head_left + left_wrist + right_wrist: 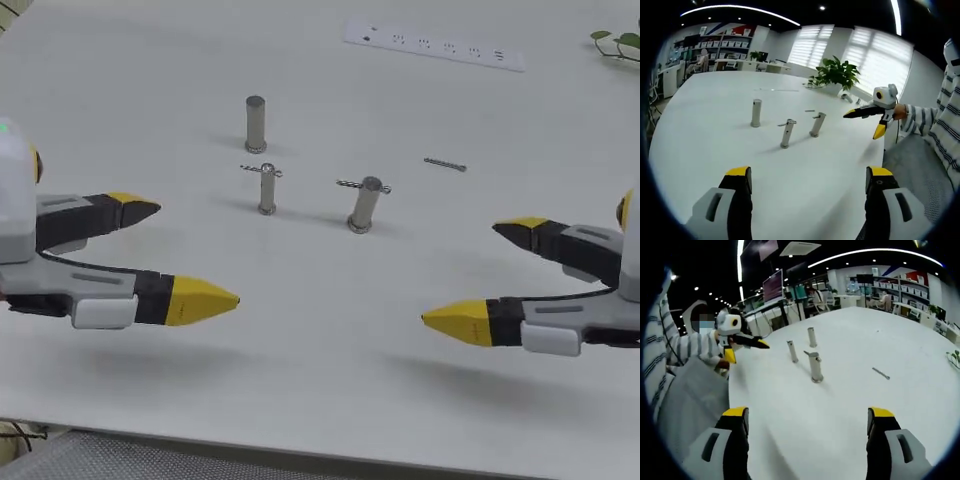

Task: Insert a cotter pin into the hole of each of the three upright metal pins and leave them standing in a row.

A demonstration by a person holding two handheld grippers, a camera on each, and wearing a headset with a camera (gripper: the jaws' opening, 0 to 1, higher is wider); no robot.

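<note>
Three metal pins stand on the white table [320, 350]. The far pin [255, 123] [756, 113] [812, 337] has nothing through its top. The middle pin [267, 188] [786, 133] [792, 351] carries a cotter pin across its head. So does the right pin [365, 205] [816, 124] [815, 367], which looks slightly tilted. A loose cotter pin [444, 164] [810, 111] [880, 373] lies flat to the right of them. My left gripper [190, 253] [808, 175] [749, 353] is open at the left, holding nothing. My right gripper [462, 273] [807, 415] [860, 126] is open at the right, also holding nothing. Both hover in front of the pins.
A white power strip [435, 46] lies at the table's far side, and a green plant [620, 42] [835, 74] shows at the far right corner. The table's front edge runs just below both grippers. A striped sleeve [940, 125] holds the right gripper.
</note>
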